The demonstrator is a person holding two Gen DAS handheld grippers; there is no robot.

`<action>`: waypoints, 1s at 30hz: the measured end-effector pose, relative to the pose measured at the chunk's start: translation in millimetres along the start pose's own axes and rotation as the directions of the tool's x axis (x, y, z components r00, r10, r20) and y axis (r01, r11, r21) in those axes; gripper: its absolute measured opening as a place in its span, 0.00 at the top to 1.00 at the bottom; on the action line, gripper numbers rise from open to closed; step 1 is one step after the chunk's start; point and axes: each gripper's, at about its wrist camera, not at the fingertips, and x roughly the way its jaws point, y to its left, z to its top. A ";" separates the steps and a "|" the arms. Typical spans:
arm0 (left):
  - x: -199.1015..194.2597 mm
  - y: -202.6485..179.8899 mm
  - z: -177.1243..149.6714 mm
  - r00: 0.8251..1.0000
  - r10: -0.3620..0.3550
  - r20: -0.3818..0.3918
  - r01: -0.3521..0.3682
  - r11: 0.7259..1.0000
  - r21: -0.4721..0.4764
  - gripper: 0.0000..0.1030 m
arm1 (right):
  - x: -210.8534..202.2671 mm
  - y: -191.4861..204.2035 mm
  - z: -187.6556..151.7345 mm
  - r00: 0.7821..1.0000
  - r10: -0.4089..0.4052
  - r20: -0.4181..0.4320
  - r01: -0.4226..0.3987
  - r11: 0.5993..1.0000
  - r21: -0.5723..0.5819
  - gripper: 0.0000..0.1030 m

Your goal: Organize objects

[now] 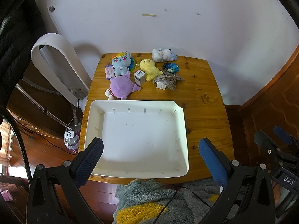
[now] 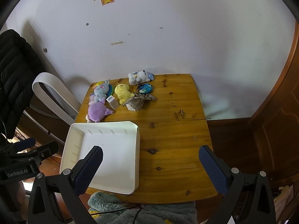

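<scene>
An empty white tray [image 1: 182, 128] [image 2: 137, 149] lies at the near left of the wooden table [image 1: 201, 100] [image 2: 173, 130]. Behind it is a cluster: a purple plush [image 1: 121, 87] [image 2: 97, 112], a blue pony plush [image 1: 120, 63] [image 2: 101, 90], a yellow plush [image 1: 149, 69] [image 2: 123, 92], a white-grey plush [image 1: 163, 55] [image 2: 140, 77], a small white box [image 1: 139, 77] [image 2: 112, 101], a plaid bow [image 1: 168, 80] [image 2: 140, 100], a blue round pouch [image 1: 171, 67] [image 2: 144, 88] and a pink packet [image 1: 108, 71]. My left gripper [image 1: 150, 160] hangs open above the tray. My right gripper [image 2: 150, 168] hangs open above the tray's right edge and bare wood.
A white loop-shaped fan [image 1: 56, 65] [image 2: 54, 95] stands left of the table against the white wall. A dark jacket [image 2: 15, 74] hangs at far left. A grey and yellow fleece [image 1: 149, 201] [image 2: 130, 211] lies below the table's near edge. Wooden panelling [image 2: 276, 130] lies to the right.
</scene>
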 end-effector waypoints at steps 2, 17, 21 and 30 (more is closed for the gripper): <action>0.1 -0.1 0.1 1.000 -0.014 0.000 0.014 1.000 0.008 0.01 | 1.2 -1.4 2.4 1.000 0.003 -0.004 -0.003 1.000 -0.001 0.00; 0.8 -0.4 0.1 0.994 -0.106 -0.002 0.106 0.992 0.062 0.01 | 1.3 -0.4 4.7 1.000 0.006 -0.011 -0.006 1.000 -0.013 0.00; 0.0 -1.2 -0.2 0.994 -0.108 -0.001 0.108 0.992 0.067 0.01 | 1.2 -0.8 4.8 1.000 0.011 -0.013 -0.011 1.000 -0.019 0.00; -2.3 -6.1 2.3 0.994 -0.110 0.000 0.110 0.991 0.077 0.01 | 1.6 -1.9 6.2 1.000 0.026 -0.015 -0.026 0.999 -0.035 0.00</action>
